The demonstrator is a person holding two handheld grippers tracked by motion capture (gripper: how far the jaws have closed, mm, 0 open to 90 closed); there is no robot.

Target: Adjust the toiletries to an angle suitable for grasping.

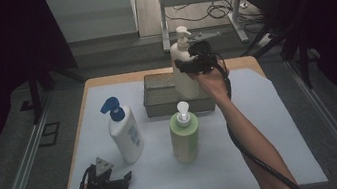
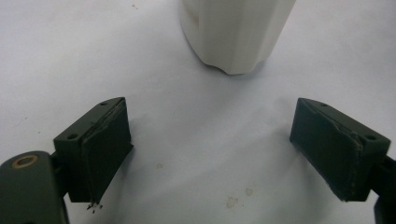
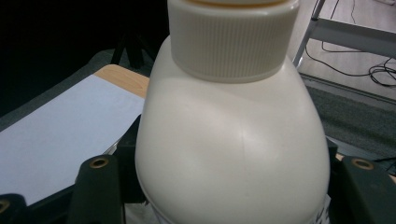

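While the left gripper point(image 1: 119, 184) rests near the table's front edge with its jaws wide apart and empty, the blue-capped white bottle point(image 1: 125, 131) and the green pump bottle point(image 1: 184, 133) stand on the white sheet. Farther back, the right gripper point(image 1: 194, 64) is clamped on a cream pump bottle point(image 1: 183, 67) over the grey metal tray point(image 1: 158, 103). Three bottles, one tray; next, I judge, comes lowering the bottle upright into the tray before letting go.

Open mat point(image 1: 272, 124) right of green bottle point(image 1: 185, 140)
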